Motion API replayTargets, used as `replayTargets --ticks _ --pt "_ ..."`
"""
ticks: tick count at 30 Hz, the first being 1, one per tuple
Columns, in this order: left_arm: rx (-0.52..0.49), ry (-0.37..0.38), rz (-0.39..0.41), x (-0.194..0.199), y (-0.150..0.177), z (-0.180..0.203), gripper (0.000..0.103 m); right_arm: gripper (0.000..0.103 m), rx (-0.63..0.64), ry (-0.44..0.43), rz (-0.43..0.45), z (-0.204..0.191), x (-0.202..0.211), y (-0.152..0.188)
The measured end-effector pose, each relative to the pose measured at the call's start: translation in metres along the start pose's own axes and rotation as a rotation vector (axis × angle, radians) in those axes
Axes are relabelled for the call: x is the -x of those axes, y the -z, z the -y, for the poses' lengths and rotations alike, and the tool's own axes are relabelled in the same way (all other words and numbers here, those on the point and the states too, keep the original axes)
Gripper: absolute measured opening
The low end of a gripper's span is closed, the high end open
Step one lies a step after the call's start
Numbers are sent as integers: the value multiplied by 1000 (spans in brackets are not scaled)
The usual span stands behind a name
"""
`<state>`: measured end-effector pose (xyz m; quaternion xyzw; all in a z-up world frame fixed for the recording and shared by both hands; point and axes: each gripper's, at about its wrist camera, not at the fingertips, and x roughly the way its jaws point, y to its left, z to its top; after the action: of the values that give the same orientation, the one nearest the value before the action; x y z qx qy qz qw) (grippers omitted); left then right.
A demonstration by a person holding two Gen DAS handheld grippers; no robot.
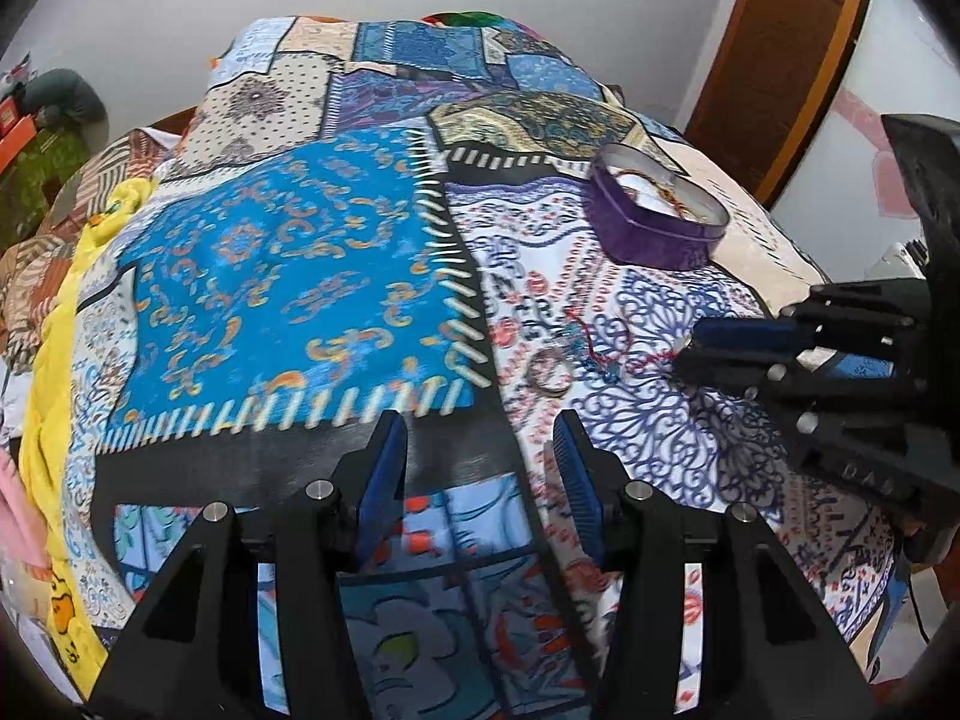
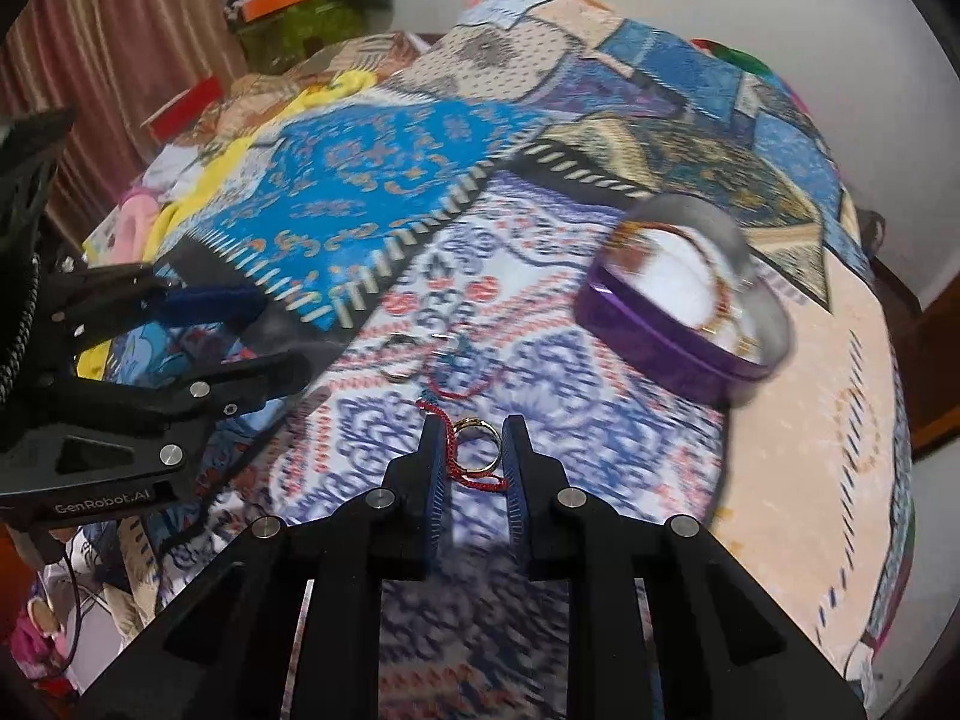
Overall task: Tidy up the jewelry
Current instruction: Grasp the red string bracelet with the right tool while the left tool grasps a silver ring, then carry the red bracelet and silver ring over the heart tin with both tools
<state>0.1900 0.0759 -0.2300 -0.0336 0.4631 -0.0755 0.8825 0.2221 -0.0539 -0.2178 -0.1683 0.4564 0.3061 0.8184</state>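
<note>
A patchwork bedspread [image 1: 288, 276] of blue, cream and purple panels fills both views. On it, in the upper right of the left wrist frame, sits a purple heart-shaped tin [image 1: 657, 210], lid off, with jewelry inside. The left gripper [image 1: 474, 444] hovers at bottom centre, jaws apart and empty. The right gripper [image 2: 471, 450], low in its own frame, is clamped on a gold ring [image 2: 477, 441] with a red cord [image 2: 447, 447]. Another ring [image 1: 549, 369] lies loose on the cloth.
</note>
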Motion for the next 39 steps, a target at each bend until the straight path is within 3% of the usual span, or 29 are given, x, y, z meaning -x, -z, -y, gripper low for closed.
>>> replayTargets --ticks 10,19,26,39 --pt "-47 11 -28 -22 -11 22 49 17 -110 31 51 45 19 12" --pt "-50 18 -29 -35 -20 28 20 17 -169 33 61 70 25 25" --pt "-56 2 -20 -31 -19 29 20 17 -181 20 94 71 36 24" --pt "-38 1 77 5 -34 29 20 17 -182 35 207 71 75 10"
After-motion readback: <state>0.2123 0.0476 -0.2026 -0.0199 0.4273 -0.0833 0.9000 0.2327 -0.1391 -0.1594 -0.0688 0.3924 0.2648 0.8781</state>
